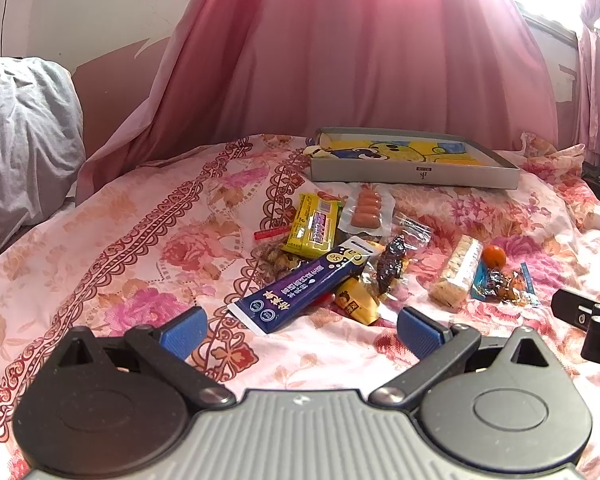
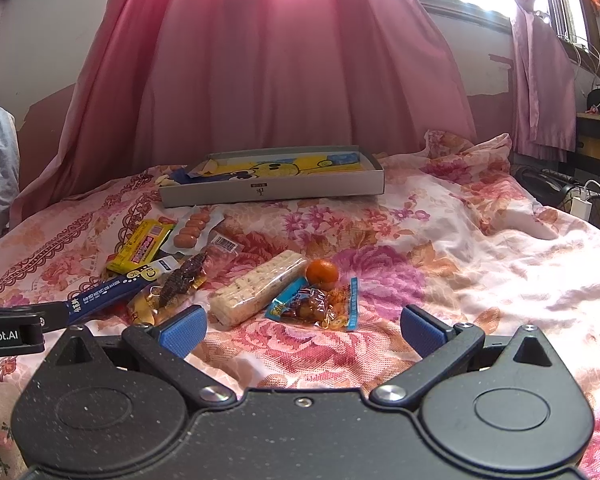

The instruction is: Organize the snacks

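Snacks lie scattered on a bed (image 1: 100,240) covered by a floral quilt, and a shallow grey box (image 1: 414,174) with a yellow cartoon lining sits beyond them, nearer the pink curtain (image 1: 340,60). The box is open-topped and apparently empty, so it is probably where the snacks are meant to go.

Left gripper (image 1: 298,330) hovers low over the quilt on the near side of the box, its blue fingers (image 1: 184,330) spread wide and holding nothing. Just ahead of it lies a long purple packet (image 1: 306,286), its long axis running diagonally: the near end points toward the left finger, the far end points up toward the box. It rests on top of other wrappers, which makes it the easiest first pick.

Closer to the box sit a yellow bar (image 1: 314,228) and a clear pack of small sausages (image 1: 366,210), both pointing lengthwise roughly toward the box.

Right gripper (image 2: 304,330) also hovers with its fingers wide apart and empty. In front of it, on the near side of the box, lie a pale rice-cracker bar (image 2: 260,288) angled up to the right, a small orange fruit (image 2: 322,274) touching its far end, and a blue-edged packet of brown sweets (image 2: 320,304) just beside both.

Nothing seems to have been sorted yet; every snack is outside the box.
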{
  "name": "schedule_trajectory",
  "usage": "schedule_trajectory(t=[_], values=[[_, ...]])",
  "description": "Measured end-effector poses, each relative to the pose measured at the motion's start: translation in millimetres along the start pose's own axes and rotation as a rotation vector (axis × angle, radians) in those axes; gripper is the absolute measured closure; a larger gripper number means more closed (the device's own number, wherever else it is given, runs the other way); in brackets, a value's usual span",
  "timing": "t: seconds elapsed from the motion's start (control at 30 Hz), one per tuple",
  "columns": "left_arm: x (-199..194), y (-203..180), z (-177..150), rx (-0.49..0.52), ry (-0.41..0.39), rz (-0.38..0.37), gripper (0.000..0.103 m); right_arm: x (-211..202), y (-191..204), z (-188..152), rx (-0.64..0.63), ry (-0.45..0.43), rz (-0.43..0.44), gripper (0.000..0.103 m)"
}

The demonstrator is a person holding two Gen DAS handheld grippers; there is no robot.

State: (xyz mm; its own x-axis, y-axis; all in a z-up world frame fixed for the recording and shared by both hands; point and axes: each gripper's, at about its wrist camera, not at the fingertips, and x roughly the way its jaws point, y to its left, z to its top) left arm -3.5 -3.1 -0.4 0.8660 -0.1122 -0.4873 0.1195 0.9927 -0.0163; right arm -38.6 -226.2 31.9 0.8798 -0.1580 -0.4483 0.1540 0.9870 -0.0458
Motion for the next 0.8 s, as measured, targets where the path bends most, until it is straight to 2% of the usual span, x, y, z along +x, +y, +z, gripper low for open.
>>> schedule_trajectory(t=[0.8], values=[[10, -1, 4, 0.015, 0.036, 0.018, 0.000, 3, 2, 0, 0.002, 0.022, 0.003, 0.001]])
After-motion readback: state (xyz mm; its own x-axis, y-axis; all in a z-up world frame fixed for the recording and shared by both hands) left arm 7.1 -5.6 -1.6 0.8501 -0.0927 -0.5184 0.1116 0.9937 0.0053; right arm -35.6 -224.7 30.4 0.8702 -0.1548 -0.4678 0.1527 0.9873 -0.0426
